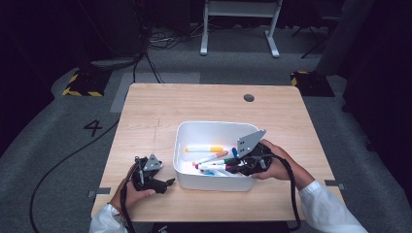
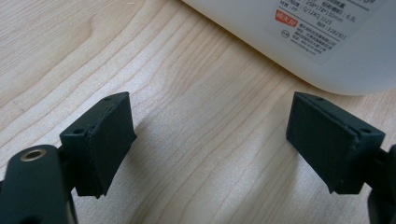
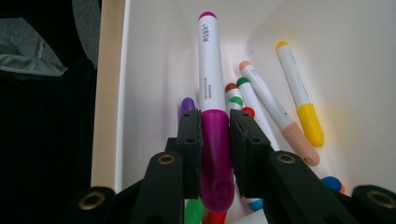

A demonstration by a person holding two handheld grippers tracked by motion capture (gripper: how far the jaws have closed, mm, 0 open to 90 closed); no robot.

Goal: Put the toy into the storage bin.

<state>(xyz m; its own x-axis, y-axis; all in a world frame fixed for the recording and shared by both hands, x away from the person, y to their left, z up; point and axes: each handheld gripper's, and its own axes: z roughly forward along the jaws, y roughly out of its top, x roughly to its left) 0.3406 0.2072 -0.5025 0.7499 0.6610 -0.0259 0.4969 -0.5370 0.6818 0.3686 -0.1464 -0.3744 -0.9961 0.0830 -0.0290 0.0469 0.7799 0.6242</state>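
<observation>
A white bin (image 1: 187, 131) stands on the wooden table and holds several markers. My right gripper (image 1: 243, 166) reaches into the bin from its right side. In the right gripper view this gripper (image 3: 215, 128) is shut on the magenta cap of a white marker (image 3: 211, 70), which points away above the others. A yellow-capped marker (image 3: 299, 100) and a peach-capped marker (image 3: 275, 114) lie on the bin floor. My left gripper (image 1: 167, 183) rests on the table left of the bin. In its own view the left gripper (image 2: 210, 140) is open over bare wood, with the bin's outer wall (image 2: 317, 51) just ahead.
The table's front edge (image 1: 194, 219) lies close to both hands. A small dark hole (image 1: 248, 98) sits in the tabletop at the far right. On the floor beyond the table stand a white frame (image 1: 240, 26) and cables (image 1: 145, 53).
</observation>
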